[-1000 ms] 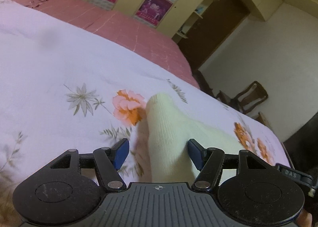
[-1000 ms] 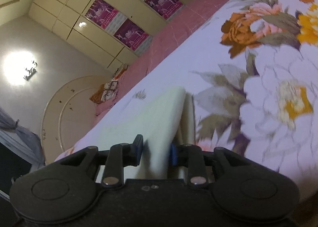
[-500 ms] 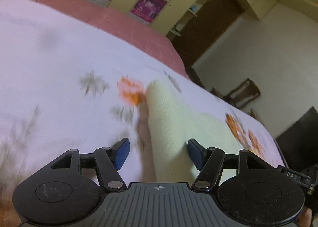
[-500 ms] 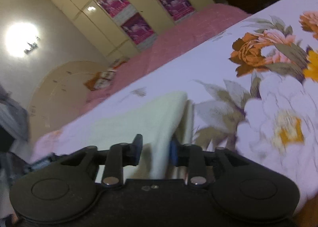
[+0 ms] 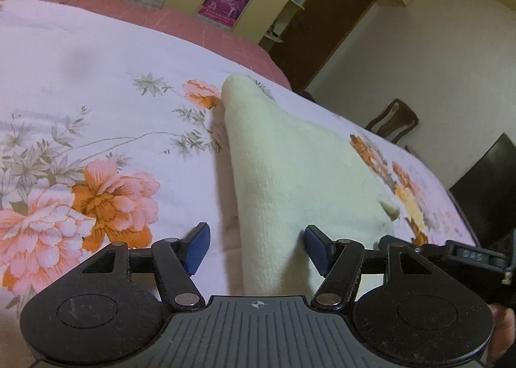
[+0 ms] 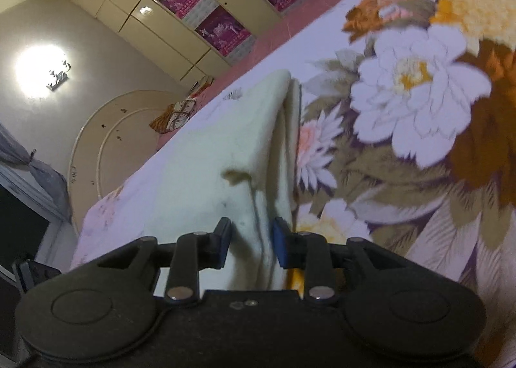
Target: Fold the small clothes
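Observation:
A pale cream knitted garment (image 5: pixel 290 168) lies folded on the floral bedsheet (image 5: pixel 96 129), its narrow end next to an orange flower print. My left gripper (image 5: pixel 256 247) is open wide and straddles the near end of the garment; the left pad stands off the cloth and the right pad is at its edge. In the right wrist view the same garment (image 6: pixel 219 148) shows layered edges and a small notch. My right gripper (image 6: pixel 252 245) has a narrow gap with a ridge of the cloth lying between the pads, and it is not clamped.
A pink blanket (image 5: pixel 200 32) covers the far side of the bed, below cupboards with purple posters (image 5: pixel 225 0). A wooden chair (image 5: pixel 396 123) and a dark doorway (image 5: pixel 325 26) stand past the bed's right edge. A small patterned bundle (image 6: pixel 175 113) lies by the round headboard (image 6: pixel 96 148).
Both grippers have drawn back along the garment, so more of its length shows in each view. The garment stays at the same flower prints.

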### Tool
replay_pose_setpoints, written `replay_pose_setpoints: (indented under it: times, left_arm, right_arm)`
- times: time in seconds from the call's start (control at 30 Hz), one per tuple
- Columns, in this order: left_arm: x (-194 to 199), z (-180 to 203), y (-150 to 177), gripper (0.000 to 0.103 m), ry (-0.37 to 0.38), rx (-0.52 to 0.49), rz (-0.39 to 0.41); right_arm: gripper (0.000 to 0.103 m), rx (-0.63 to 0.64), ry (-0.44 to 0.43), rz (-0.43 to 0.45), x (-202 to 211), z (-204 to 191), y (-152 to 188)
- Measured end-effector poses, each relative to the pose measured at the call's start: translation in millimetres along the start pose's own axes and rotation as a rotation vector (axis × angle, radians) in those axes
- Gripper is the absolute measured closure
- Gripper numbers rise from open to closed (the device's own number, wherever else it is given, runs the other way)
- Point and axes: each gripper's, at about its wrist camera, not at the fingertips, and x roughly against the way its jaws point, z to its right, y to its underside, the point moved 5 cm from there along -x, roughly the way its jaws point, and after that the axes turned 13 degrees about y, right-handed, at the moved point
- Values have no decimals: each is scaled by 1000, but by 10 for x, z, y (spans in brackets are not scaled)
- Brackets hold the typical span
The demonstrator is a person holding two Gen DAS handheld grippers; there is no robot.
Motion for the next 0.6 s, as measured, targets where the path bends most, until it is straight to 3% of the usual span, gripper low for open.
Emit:
replay_pose_setpoints:
  times: [0.1,0.17,0.23,0.43,0.6]
  left_arm:
    - [-11,12,-10,39,-8,-14,-6]
    - [-9,20,-24,39,-10,-15,-10]
    - [-2,33,-19,39,-11,-10,-14]
    - [15,168,111,39,-18,-70,-51]
    - [84,233,221,39,-39,-140,-61]
  right_arm:
    - [72,24,-29,-33,-14,-72,33]
    - [78,35,-16,-60,-62,-96,65]
    - [92,75,2,-53,-42,-146,77]
    - [94,90,34,-27,165,-177,75]
    - [94,77,59,-56,44,-59,145]
